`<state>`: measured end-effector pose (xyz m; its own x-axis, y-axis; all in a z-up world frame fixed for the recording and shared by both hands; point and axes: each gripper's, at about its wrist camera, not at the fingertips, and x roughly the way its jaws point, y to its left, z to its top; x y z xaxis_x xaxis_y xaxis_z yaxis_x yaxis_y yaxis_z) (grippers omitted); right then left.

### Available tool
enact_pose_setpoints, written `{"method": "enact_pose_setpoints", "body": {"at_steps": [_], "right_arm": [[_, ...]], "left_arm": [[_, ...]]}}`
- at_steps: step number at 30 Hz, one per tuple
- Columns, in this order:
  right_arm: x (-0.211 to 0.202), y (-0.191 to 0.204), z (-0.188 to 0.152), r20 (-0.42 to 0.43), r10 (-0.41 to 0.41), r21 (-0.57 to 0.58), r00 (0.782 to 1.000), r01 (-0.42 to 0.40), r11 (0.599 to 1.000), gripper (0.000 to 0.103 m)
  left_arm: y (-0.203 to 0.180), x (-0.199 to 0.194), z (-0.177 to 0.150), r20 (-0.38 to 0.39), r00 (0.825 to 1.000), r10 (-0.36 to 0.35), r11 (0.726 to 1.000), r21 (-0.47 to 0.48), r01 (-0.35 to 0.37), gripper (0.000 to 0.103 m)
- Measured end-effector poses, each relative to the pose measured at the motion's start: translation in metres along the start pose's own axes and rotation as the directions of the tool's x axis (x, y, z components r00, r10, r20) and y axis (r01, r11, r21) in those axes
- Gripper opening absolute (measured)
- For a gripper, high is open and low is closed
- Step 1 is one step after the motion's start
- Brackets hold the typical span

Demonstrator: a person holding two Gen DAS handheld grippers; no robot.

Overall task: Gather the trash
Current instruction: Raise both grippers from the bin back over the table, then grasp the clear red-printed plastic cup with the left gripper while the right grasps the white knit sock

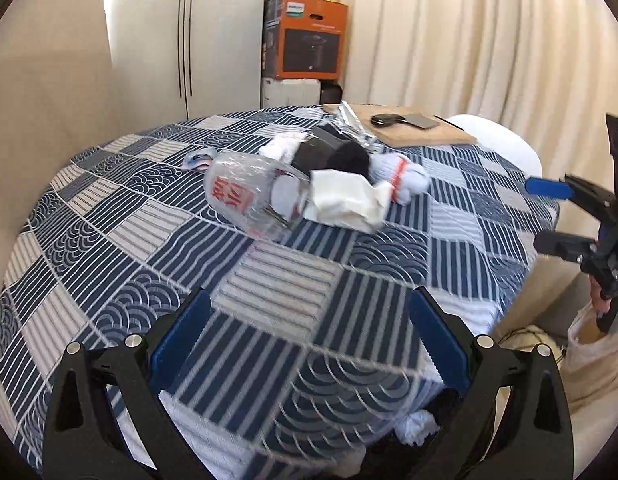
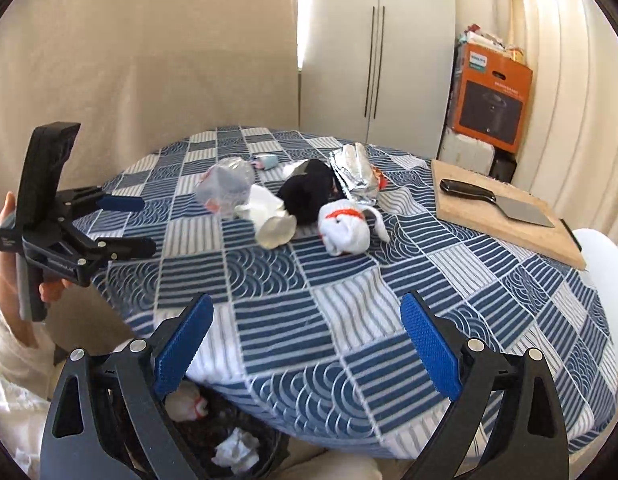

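A heap of trash lies mid-table on the blue patchwork cloth (image 1: 269,292): a crushed clear plastic cup (image 1: 249,196) (image 2: 225,188) with red print, white paper (image 1: 345,200) (image 2: 261,204), a black item (image 1: 333,156) (image 2: 305,192), a white sock with orange marks (image 2: 345,228) (image 1: 401,180), and a silver foil wrapper (image 2: 355,174) (image 1: 353,124). My left gripper (image 1: 309,340) (image 2: 145,224) is open and empty over the near cloth. My right gripper (image 2: 309,348) (image 1: 549,216) is open and empty at the table's near edge.
A dark bin (image 2: 229,436) with crumpled white paper sits below the table's near edge. A wooden cutting board (image 2: 505,216) with a cleaver (image 2: 497,202) lies at the right. An orange box (image 2: 493,96), a wardrobe and curtains stand behind. A white chair (image 2: 601,264) is at the right.
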<state>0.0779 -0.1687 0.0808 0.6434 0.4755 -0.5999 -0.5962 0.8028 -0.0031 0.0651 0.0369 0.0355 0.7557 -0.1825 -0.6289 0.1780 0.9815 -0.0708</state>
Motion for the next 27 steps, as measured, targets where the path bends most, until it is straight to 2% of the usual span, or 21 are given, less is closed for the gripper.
{"method": "enact_pose_setpoints", "body": {"at_steps": [8,18,27], "right_arm": [[0.049,-0.021,0.022,-0.053,-0.013,0.011,0.998,0.014,1.000,0.091],[0.113,-0.050,0.048,-0.139,0.017,0.042,0.990,-0.011,0.999,0.091],[0.158,-0.061,0.061,-0.212,0.053,0.037,0.976,-0.046,0.998,0.091]], "left_arm": [[0.026,0.036,0.026,-0.058,0.998,0.011,1.000,-0.019,-0.012,0.097],[0.050,0.078,0.048,-0.134,0.991,0.000,1.000,-0.031,-0.004,0.097],[0.057,0.106,0.061,-0.196,0.980,0.020,1.000,0.006,-0.020,0.097]]}}
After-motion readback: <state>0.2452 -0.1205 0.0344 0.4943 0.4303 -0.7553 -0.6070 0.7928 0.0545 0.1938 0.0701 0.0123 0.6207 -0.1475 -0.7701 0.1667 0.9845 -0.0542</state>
